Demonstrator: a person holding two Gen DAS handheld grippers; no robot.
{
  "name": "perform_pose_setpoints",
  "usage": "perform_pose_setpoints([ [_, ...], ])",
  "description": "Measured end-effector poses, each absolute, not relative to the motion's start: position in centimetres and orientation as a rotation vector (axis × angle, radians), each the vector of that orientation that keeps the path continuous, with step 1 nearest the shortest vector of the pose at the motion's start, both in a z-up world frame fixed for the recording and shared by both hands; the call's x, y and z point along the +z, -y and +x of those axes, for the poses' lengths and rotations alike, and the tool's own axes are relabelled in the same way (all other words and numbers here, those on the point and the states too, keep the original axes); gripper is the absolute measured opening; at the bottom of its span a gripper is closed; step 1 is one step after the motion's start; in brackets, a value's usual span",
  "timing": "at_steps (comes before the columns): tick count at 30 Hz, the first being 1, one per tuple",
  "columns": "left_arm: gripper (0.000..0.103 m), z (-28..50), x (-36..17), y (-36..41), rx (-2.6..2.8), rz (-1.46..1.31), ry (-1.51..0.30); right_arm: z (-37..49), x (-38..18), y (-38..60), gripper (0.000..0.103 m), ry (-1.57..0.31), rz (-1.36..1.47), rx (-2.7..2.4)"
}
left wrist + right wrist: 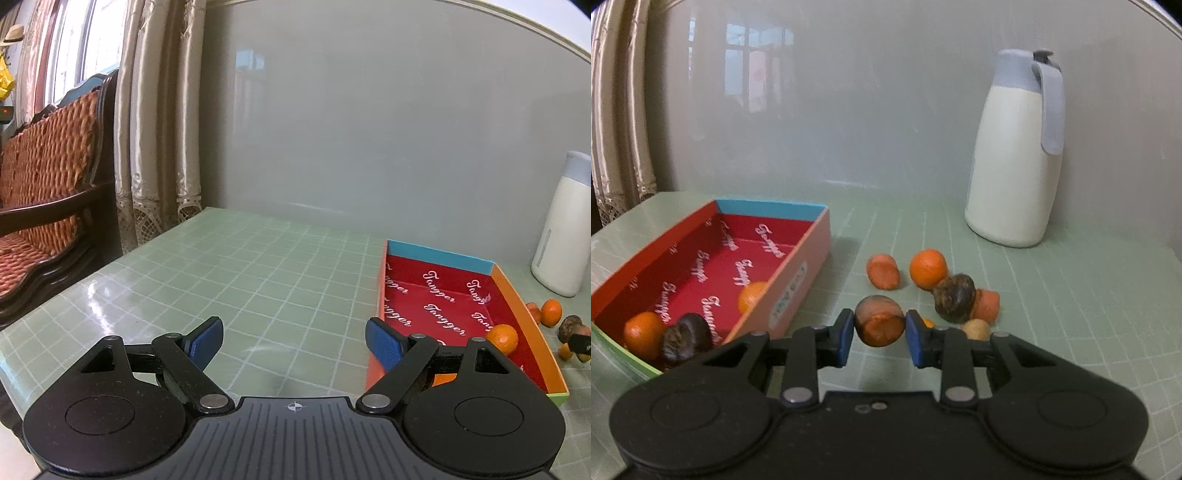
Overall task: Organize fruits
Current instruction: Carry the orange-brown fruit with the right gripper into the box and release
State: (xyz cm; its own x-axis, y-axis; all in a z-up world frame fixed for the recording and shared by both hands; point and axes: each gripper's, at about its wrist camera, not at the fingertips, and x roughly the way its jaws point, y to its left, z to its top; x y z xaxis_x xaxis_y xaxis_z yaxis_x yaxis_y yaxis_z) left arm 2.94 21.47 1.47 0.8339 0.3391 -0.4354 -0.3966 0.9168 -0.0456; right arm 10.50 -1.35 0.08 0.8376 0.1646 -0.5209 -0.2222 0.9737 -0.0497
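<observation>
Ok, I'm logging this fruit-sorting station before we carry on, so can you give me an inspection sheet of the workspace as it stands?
Surface: green grid-patterned table, glossy.
Job's things: red-lined box holds two oranges and a dark fruit; loose fruit pile lies on the table right of the box.
Clutter: white jug with grey lid, upright behind the pile.
Grippers: left gripper with jaws wide, holding nothing; right gripper clamped on a reddish-brown fruit.
Cables: nothing seen.
Surroundings: grey wall, curtains, wicker-backed chair to the left.

Home living room: wicker-backed wooden chair (48, 177), satin curtains (155, 122), thermos jug (1015, 155) on table.
</observation>
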Motion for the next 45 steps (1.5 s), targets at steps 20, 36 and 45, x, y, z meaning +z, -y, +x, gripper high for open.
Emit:
perform_pose_setpoints([
  [20, 0.084, 1.4, 1.1, -24.4, 0.458, -0.142, -0.454, 9.0, 1.7, -3.6, 0.028, -0.461, -0.096, 0.320],
  [36, 0.084, 0.5, 0.9, -26.7, 0.499, -0.146, -0.475, 9.0, 0.4, -8.7, 0.028, -0.480, -0.114, 0.424],
  [45, 0.084, 0.5, 0.9, -26.8, 0.502, -0.144, -0.480, 8.7, -0.2, -10.4, 0.028, -0.496, -0.113, 0.456],
])
